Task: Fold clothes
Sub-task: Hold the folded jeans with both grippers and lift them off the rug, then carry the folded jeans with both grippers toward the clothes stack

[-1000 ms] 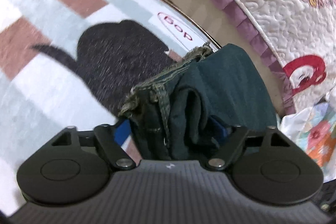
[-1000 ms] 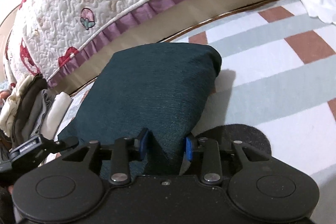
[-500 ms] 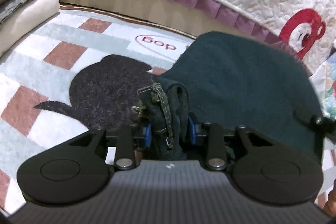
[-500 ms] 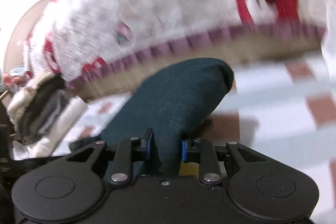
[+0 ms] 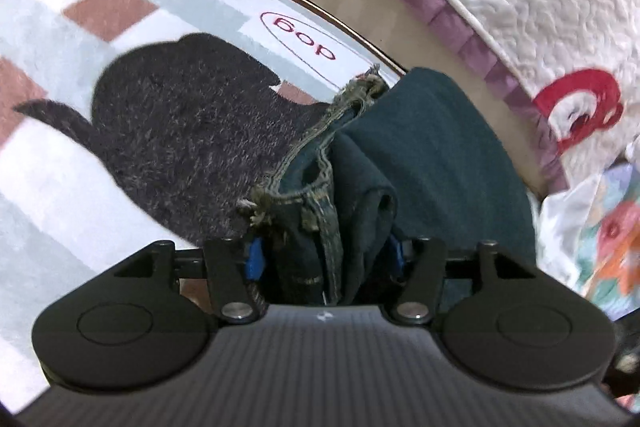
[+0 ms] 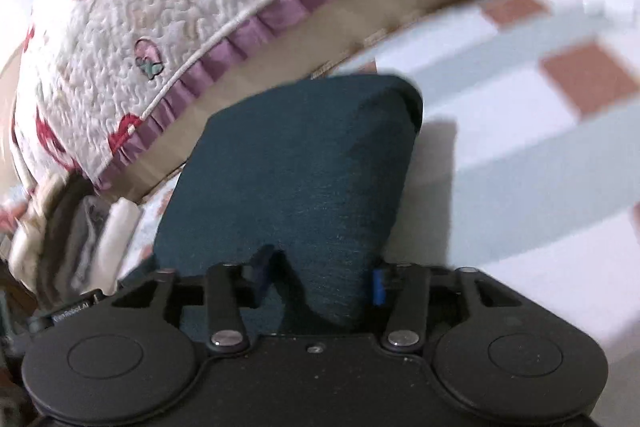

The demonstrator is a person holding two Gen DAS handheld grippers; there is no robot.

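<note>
The left gripper (image 5: pixel 324 259) is parted fairly wide, yet thick bunched denim fills the whole gap between its blue pads: it holds the frayed-hem end of the jeans (image 5: pixel 424 155). The right gripper (image 6: pixel 318 279) stands at much the same width, with a fat fold of the same dark cloth between its pads, the right pad pressed to the fabric. Whether that grip is firm or just slackening cannot be told.

From the grippers the jeans run forward as a compact folded bundle toward the bed (image 6: pixel 140 27). The far end of the bundle lies just beside the bed's purple frill, low over the rug (image 5: pixel 60 187). Whether it rests on the rug or hangs slightly above cannot be told, though a shadow falls close under it on the side away from the bed. The frayed hem sits over the rug's black cat shape (image 5: pixel 180 123), a little out from the bed. A stack (image 6: pixel 80 235) of folded light and grey clothes stands along the foot of the bed, left of the jeans.

The folding itself looks done; the step in hand seems to be carrying or setting down the bundle. Next, both grippers would need to move level and together, so the layers do not slide, then lower the bundle flat, likely onto or beside the stack, and let go only once it rests.
</note>
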